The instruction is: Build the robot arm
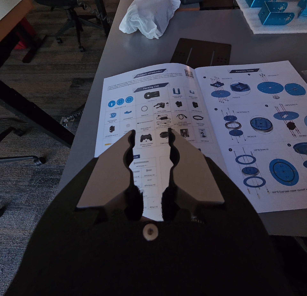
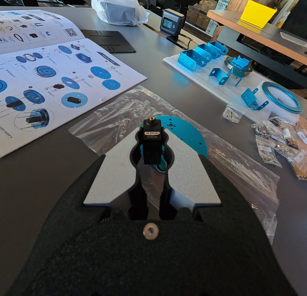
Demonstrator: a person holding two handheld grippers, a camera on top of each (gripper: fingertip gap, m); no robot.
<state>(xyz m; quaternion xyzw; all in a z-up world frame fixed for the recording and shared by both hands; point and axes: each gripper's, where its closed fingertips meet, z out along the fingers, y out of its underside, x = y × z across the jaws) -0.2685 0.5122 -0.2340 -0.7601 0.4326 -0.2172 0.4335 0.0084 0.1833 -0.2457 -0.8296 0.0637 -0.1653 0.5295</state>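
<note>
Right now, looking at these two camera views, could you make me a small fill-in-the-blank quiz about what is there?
1. The right gripper is shut on a small ____ servo motor.
2. The left gripper hangs open and empty above an open ____.
3. Under the servo motor a ____ round plate lies on a clear plastic bag.
4. The blue metal brackets rest on a ____ foam sheet.

Missing words: black; instruction booklet; blue; white

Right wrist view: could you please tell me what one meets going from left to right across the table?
Open manual → black servo in the right gripper → blue brackets → blue ring
</note>
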